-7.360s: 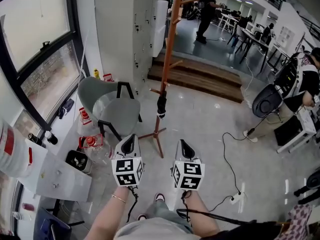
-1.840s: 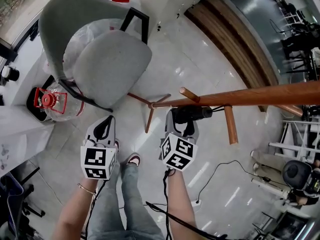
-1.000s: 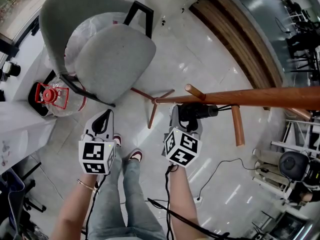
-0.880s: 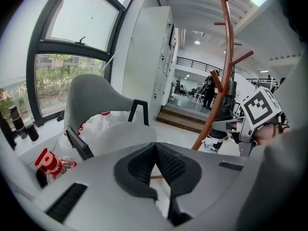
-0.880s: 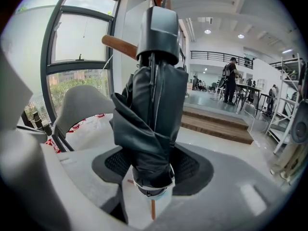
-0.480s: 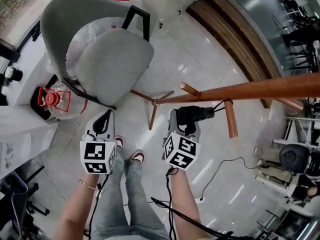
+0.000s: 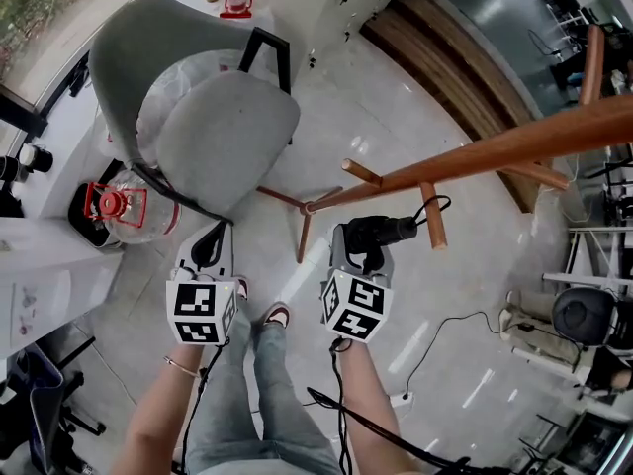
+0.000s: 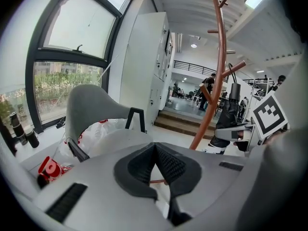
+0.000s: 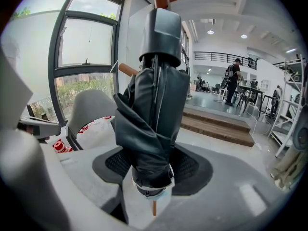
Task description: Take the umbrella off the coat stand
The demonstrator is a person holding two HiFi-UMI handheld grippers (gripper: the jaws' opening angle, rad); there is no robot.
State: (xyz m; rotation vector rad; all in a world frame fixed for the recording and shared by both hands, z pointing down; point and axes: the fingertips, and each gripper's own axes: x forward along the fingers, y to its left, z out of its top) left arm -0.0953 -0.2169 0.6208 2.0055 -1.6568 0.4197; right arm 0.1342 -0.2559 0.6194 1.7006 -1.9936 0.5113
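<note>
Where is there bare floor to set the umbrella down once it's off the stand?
Bare tiles lie between the chair and the wooden step, beyond the stand's pole. Right of the umbrella the floor is open, but a cable crosses it. The left is crowded: chair and jug.

Folded black umbrella (image 7: 384,231) gripped in the right gripper (image 7: 358,244) near a peg of the slanting wooden coat stand (image 7: 495,147), left gripper (image 7: 209,251) empty alongside, grey chair (image 7: 223,127) beyond, person's jeans (image 7: 262,404) above pale tiled floor (image 7: 396,117)
</note>
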